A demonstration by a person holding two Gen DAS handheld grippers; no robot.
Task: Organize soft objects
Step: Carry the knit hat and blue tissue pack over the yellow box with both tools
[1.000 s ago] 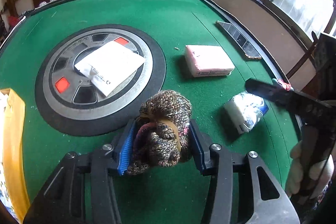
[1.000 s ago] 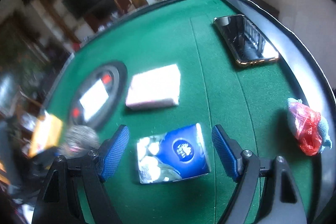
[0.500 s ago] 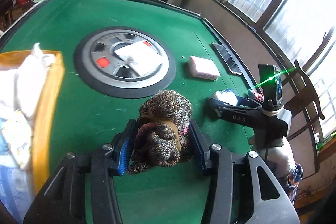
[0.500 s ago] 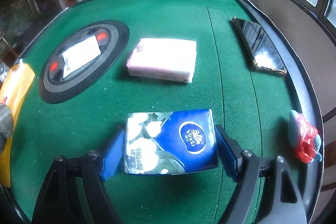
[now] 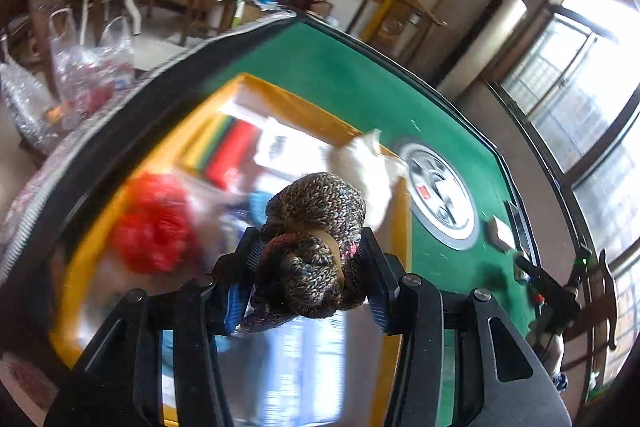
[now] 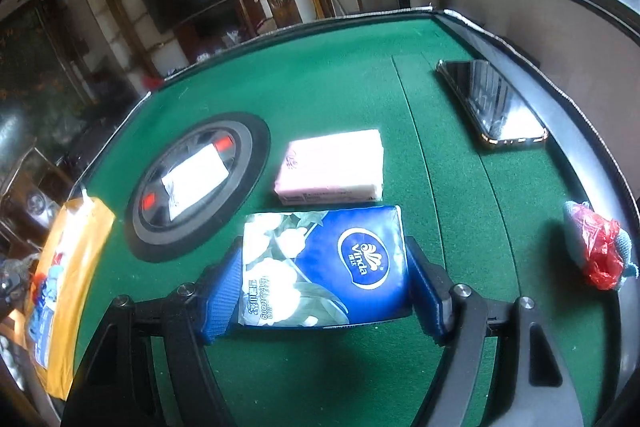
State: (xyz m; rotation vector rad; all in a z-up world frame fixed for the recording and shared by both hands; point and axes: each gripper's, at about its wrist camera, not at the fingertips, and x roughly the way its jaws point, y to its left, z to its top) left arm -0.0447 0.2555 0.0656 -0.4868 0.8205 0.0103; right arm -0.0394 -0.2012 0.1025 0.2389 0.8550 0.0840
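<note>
My left gripper (image 5: 306, 277) is shut on a brown knitted bundle (image 5: 314, 247) and holds it above the yellow box (image 5: 280, 99), which has a red mesh item (image 5: 154, 225), a white cloth (image 5: 368, 167) and packets in it. My right gripper (image 6: 326, 279) has its blue pads against both sides of a blue Vinda tissue pack (image 6: 324, 267) on the green felt. A pink tissue pack (image 6: 332, 167) lies just beyond it. A white packet (image 6: 196, 179) rests on the round grey centre disc (image 6: 200, 183).
A phone (image 6: 492, 103) lies at the table's far right. A small blue knitted thing with red plastic (image 6: 598, 247) sits at the right edge. The yellow box (image 6: 80, 227) stands at the left edge in the right wrist view. Chairs and furniture surround the table.
My left gripper has swung left with the knitted bundle, from over the felt to over the yellow box. My right gripper has closed in on the blue tissue pack.
</note>
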